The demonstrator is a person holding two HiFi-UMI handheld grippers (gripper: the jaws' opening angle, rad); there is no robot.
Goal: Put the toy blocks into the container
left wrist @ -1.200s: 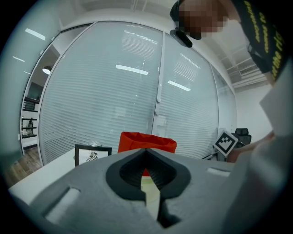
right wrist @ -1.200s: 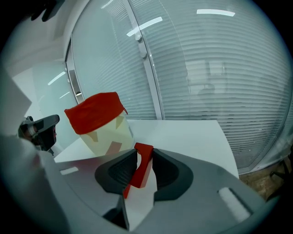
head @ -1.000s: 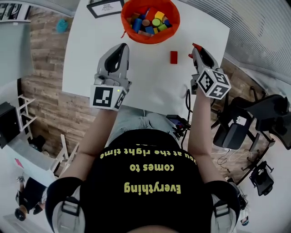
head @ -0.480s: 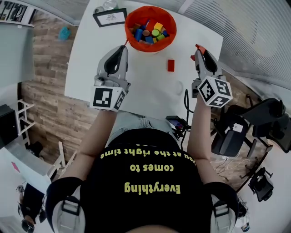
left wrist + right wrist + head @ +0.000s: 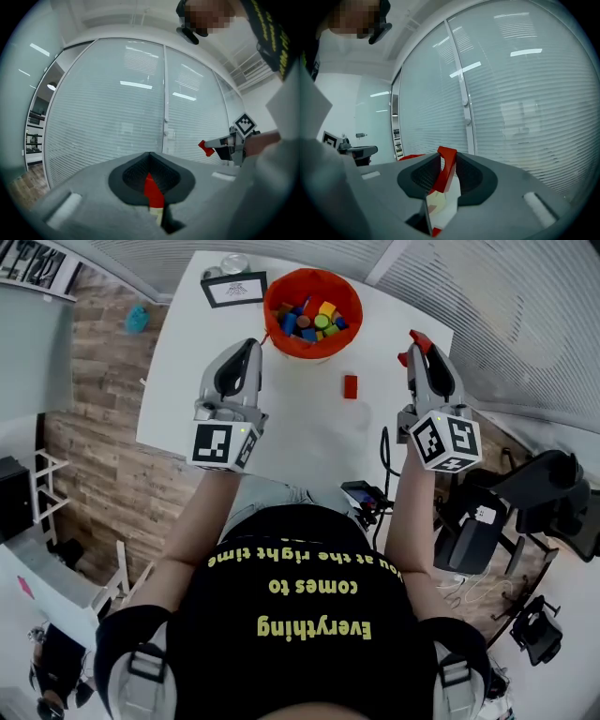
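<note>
Red block (image 5: 351, 386) on table (image 5: 309, 442), left of right gripper (image 5: 412, 347) jaws, untouched

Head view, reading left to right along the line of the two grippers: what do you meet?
left gripper → small red rectangular toy block → right gripper

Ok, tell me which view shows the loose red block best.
The head view: the red block lies in plain sight on the white table. Both gripper views face the windows and show none of it.
</note>
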